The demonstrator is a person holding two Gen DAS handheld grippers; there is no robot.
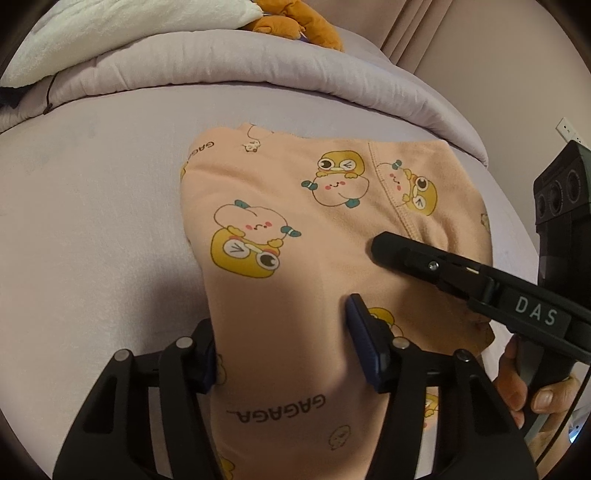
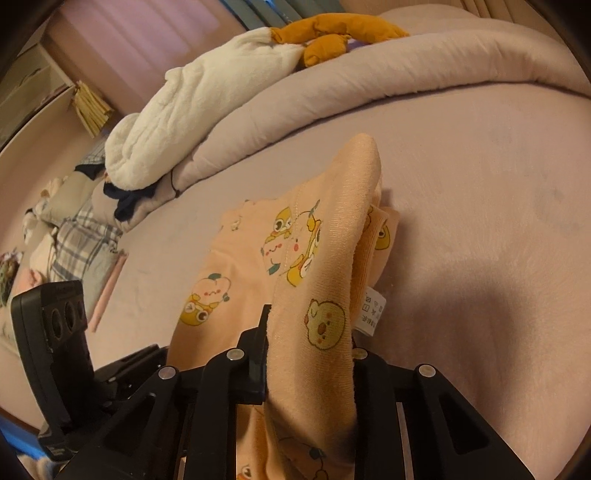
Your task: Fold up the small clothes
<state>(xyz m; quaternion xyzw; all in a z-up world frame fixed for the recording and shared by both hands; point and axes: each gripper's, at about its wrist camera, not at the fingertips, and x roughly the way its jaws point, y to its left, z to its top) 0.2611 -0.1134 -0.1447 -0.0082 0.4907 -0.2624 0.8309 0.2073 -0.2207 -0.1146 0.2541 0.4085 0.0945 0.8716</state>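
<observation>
Folding in hand, by the look of it: gathering the near edges of a small peach-coloured knit garment printed with yellow cartoon ducks point(image 1: 295, 229), ready to carry them over the rest. Spread across the middle of a pale lilac bed sheet point(image 1: 92, 221) in the left wrist view, with a rolled lilac duvet point(image 1: 258, 66) along the upper part of the frame, a white fleecy blanket point(image 1: 122, 22) at upper left, and an orange plush toy point(image 1: 299, 22) at the top edge. Running down between the left gripper point(image 1: 284, 350) at bottom centre, cloth filling the gap, blue-padded fingers point(image 1: 364, 347) half apart and flanking a raised fold; pressing on it or only beside it, cannot tell. Crossing in from the right of that same frame, the right gripper point(image 2: 310, 347), held by a hand point(image 1: 532, 387) at lower right. Seen in the right wrist view at bottom centre, narrowed jaws pinching a doubled band of the peach cloth, lifted into a ridge rising toward the middle of the frame, a small white care label point(image 2: 373, 310) hanging just right of it. Calling next, probably, for both ends raised evenly and carried toward the far edge near the duvet, then laid flat, keeping the pinched layers from slipping apart or dragging the lower layer along.
</observation>
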